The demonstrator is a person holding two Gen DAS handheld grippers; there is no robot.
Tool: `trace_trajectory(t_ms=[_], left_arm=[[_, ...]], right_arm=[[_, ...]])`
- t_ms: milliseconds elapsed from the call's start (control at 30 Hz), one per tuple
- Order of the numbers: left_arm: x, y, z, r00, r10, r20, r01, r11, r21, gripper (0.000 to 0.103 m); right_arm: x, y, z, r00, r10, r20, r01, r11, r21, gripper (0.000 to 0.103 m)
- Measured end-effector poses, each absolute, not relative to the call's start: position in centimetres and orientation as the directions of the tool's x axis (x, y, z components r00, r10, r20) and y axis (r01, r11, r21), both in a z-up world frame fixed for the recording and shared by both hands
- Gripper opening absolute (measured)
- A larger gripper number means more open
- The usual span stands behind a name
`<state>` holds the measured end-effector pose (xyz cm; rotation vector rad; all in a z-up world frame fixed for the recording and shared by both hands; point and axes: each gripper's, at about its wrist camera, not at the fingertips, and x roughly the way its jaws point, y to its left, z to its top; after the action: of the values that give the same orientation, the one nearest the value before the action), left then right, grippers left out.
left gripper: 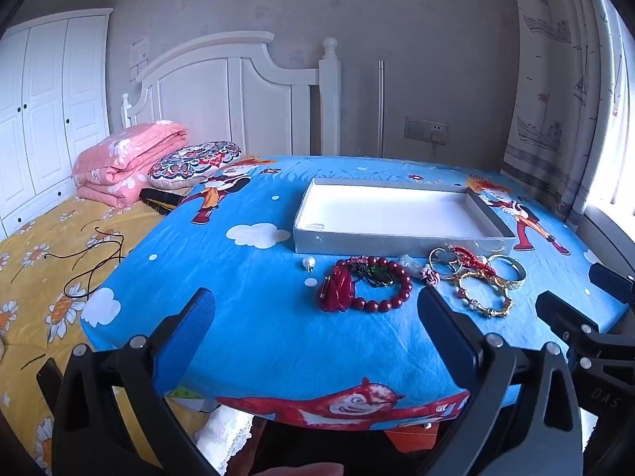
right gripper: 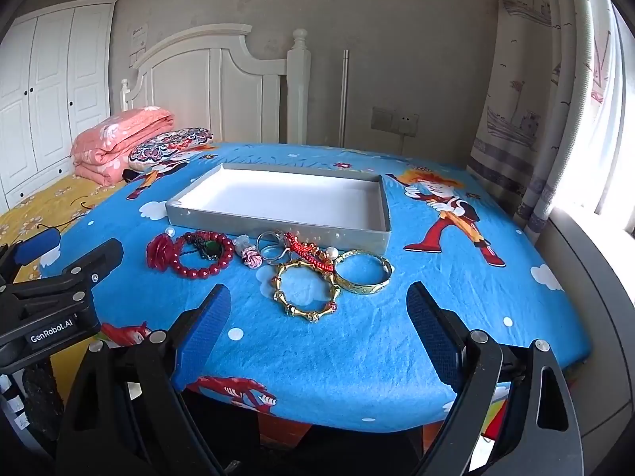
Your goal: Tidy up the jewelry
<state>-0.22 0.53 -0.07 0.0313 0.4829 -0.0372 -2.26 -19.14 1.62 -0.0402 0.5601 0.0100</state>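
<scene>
A shallow grey box (left gripper: 401, 244) (right gripper: 278, 227) with a white inside lies empty on the blue cartoon cloth. In front of it lies a row of jewelry: a red rose brooch (left gripper: 337, 291) (right gripper: 158, 254), a red bead bracelet (left gripper: 401, 281) (right gripper: 214, 267), silver rings (left gripper: 444, 260) (right gripper: 272, 248), a red cord bracelet (right gripper: 307, 252), a gold bamboo bangle (left gripper: 482, 295) (right gripper: 307, 291), a gold band bangle (left gripper: 510, 271) (right gripper: 363, 271) and a pearl (left gripper: 308, 263). My left gripper (left gripper: 317, 311) is open and empty, short of the beads. My right gripper (right gripper: 319, 305) is open and empty, short of the bangles.
The table's front edge (right gripper: 317, 416) is near me. A bed with a yellow sheet (left gripper: 51, 277), a pink quilt (left gripper: 127, 162) and a round cushion (left gripper: 194, 162) stands at the left. A curtain (right gripper: 528, 119) and a window are at the right.
</scene>
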Motion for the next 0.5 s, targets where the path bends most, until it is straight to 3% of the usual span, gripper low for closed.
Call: trace_trajectory(t_ms=[500], left_arm=[[-0.24,0.23,-0.49,0.871,-0.014,-0.492,0.023,1.0,0.012,0.099]], right_arm=[[-2.11,-19.57,1.31,0.84,0.004,-0.542,-0.014,1.0,-0.013,0.085]])
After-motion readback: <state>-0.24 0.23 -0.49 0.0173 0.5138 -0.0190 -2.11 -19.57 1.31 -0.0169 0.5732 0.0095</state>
